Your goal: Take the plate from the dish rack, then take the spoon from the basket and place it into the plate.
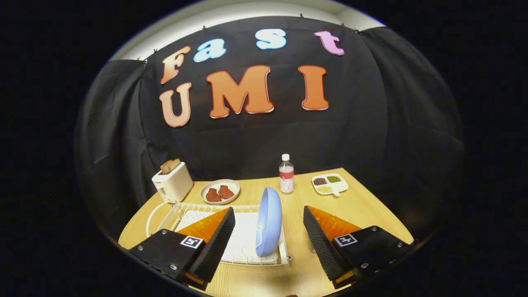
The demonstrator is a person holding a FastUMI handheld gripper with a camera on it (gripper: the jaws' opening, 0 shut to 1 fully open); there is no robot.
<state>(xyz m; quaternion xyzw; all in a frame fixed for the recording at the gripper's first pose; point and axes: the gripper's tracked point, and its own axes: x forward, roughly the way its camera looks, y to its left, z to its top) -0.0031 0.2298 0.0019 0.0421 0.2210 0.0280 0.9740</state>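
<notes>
Black cloth hung behind a light wooden table [367, 208], and on that table we counted one of each thing. We held the gripper [269, 225] with its fingers spread wide and nothing between the pads; each finger carried one small square black-and-white marker, which we could not read. One blue plate [269, 220] stood on edge in the white wire dish rack [231, 255], between the fingers and nearer the left one, touching neither. Beyond the rack sat one round plate [220, 191] bearing two reddish-brown pieces of meat. One white toaster [172, 182] stood at the far left corner with two slices of bread [170, 166] rising from it. One clear bottle [286, 173] with a white cap stood beyond the blue plate; its label had a red band, the writing too small to read. One divided tray [330, 184] with three compartments, filled brown, green and yellowish, lay at the far right.
</notes>
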